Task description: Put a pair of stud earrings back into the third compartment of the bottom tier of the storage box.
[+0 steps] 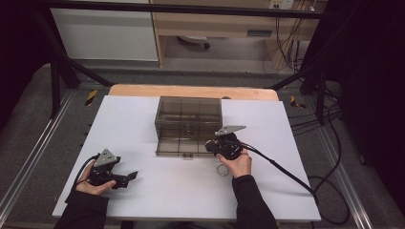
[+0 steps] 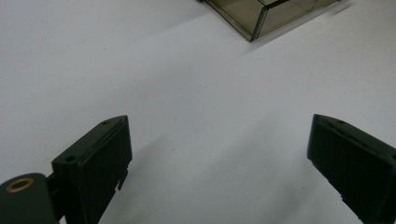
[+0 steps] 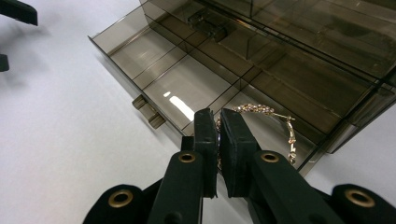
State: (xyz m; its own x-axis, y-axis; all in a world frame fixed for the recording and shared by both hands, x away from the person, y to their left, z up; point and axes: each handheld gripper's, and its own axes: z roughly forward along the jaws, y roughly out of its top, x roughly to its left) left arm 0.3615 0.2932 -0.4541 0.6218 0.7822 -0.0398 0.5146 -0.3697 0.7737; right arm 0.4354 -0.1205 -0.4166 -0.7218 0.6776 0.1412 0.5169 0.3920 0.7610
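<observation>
My right gripper (image 3: pixel 218 122) pinches a gold bracelet (image 3: pixel 261 110) over the open drawer (image 3: pixel 154 46) of the smoky box (image 1: pixel 188 113), ready to drop it in; my left gripper (image 2: pixel 219 154) idles wide open and empty near the table's (image 1: pixel 157 191) front-left corner, while 1 ring (image 1: pixel 221 170) waits beside.

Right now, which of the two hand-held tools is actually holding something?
The right tool: its jaws are pinched shut on a gold bracelet over the open drawer. The left tool stands wide open above bare table.
</observation>
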